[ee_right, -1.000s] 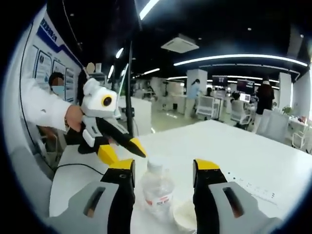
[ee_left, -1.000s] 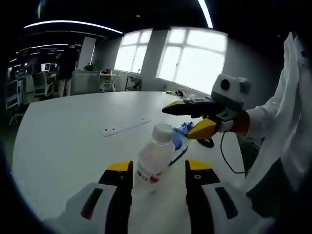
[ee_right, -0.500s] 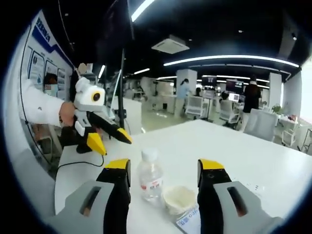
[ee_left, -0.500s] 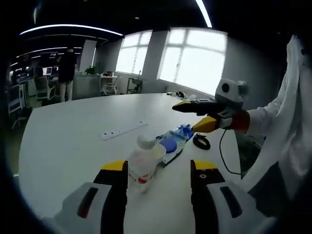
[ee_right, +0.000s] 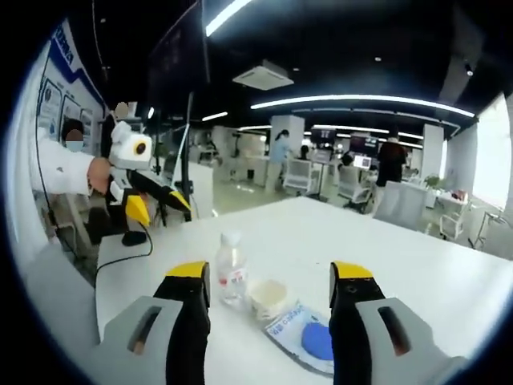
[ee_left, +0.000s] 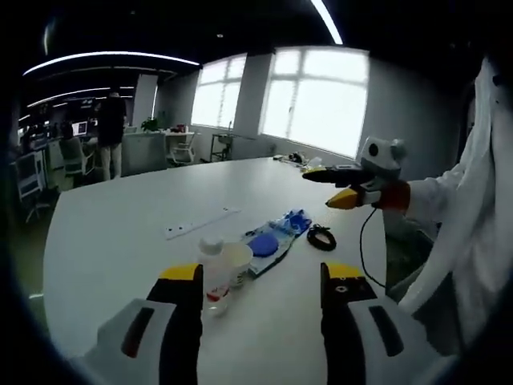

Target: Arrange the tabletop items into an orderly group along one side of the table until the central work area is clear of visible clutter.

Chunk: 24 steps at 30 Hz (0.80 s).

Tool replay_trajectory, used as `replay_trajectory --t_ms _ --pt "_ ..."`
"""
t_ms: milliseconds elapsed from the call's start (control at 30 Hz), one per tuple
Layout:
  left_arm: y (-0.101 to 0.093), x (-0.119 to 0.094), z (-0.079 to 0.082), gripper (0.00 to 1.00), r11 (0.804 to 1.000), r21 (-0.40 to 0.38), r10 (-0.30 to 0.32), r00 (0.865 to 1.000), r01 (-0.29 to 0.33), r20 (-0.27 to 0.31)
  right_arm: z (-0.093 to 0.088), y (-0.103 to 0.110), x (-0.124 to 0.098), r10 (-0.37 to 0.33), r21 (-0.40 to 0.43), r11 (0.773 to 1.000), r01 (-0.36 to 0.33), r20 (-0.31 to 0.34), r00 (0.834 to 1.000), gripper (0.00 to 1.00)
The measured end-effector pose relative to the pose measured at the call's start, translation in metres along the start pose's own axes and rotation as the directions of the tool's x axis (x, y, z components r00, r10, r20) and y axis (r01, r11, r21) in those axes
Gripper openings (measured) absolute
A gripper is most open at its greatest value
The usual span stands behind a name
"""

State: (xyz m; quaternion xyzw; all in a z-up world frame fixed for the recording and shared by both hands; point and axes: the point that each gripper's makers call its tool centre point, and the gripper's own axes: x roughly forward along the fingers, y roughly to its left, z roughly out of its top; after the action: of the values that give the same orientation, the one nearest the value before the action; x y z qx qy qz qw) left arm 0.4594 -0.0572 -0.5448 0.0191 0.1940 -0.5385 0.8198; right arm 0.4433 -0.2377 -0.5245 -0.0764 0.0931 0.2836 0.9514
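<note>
Bottle (ee_left: 212,271) and paper cup (ee_left: 237,263) now stand free on the white desk (ee_left: 120,233), touching or nearly so, with the blue-and-white packet (ee_left: 270,241) just beyond them and a coiled black cable (ee_left: 321,237) a little farther along. A second ago the bottle sat right between the yellow-tipped jaws; since then both cameras have drawn back and the items look smaller and farther off, so I judge the bottle set down and this little row finished for the moment. A white power strip (ee_left: 196,222) lies apart, out toward the middle of the desk, and probably wants gathering next. The left tongs (ee_left: 260,277) hang low over the near edge, jaws wide apart and holding nothing. The right tongs (ee_right: 271,277) are likewise spread and empty, pulled back from the group; seen from the other side, the right tongs are raised in the air above the far end of the row, gripped in a white-sleeved hand.
</note>
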Motion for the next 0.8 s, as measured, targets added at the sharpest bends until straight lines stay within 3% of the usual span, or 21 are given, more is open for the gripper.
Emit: replay_trajectory --t_ms 367,667,800 --pt "-0.045 -0.02 -0.001 0.67 1.0 0.006 0.023 1.0 -0.023 0.006 -0.014 -0.014 -0.08 -0.099 0.007 0.995 0.099 -0.032 0.995 0.61" --pt "-0.08 -0.029 -0.016 0.74 1.0 -0.016 0.023 1.0 -0.023 0.002 -0.038 -0.018 -0.143 -0.17 0.033 0.984 0.173 -0.081 0.982 0.67" --pt "-0.095 -0.032 -0.026 0.77 0.999 -0.03 0.028 1.0 -0.028 -0.003 -0.053 -0.019 -0.176 -0.194 0.061 0.977 0.203 -0.12 0.974 0.74"
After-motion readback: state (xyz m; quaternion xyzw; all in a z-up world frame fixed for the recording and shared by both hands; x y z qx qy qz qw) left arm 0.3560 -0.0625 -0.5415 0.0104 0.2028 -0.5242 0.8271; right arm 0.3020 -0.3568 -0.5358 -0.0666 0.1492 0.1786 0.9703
